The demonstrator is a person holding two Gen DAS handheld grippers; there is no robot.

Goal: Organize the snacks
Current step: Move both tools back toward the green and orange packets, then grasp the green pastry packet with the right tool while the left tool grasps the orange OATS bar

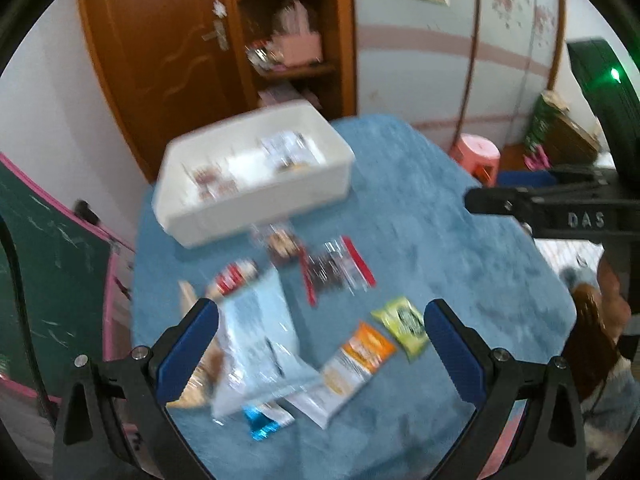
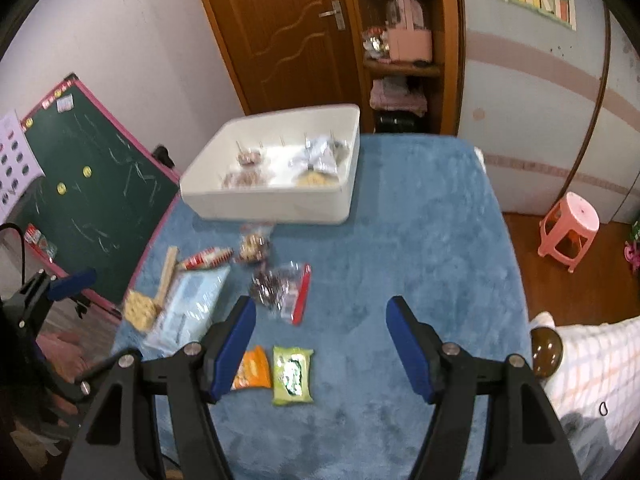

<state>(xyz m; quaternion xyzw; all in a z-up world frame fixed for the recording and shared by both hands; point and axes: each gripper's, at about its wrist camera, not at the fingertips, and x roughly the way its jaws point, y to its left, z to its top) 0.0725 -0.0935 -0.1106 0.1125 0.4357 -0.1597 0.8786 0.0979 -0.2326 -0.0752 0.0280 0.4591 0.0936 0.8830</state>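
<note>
The blue cloth [image 2: 420,248], a soft, napped fabric spread over the table, is the biggest surface here, and everything else can be placed from the white bin [image 2: 276,204] standing at its far end. The bin is a rigid, smooth-walled rectangular tub with rounded corners, and a few small clear-wrapped snacks already lie on its floor, so the sorting looks begun but well short of finished: I judge that most of the snacks are still outside it. Nearest the bin's front wall is a small clear bag of brown pieces [image 2: 253,246], then a clear bag with red edges [image 2: 282,290] a little further toward the camera. To the left of these lies a large pale-blue crinkly packet [image 2: 188,308], flat and glossy, with a red-and-white stick packet [image 2: 206,259] and a knobbly yellow cracker slab [image 2: 139,309] beside it. Furthest from the bin sit a flat orange sachet [image 2: 251,370] and a pillow-shaped green sachet [image 2: 292,376], side by side. The right gripper [image 2: 320,344] hangs above that pair with its blue pads spread apart and nothing between them; the left gripper [image 1: 320,348] is likewise spread wide and empty over the pale-blue packet.
</note>
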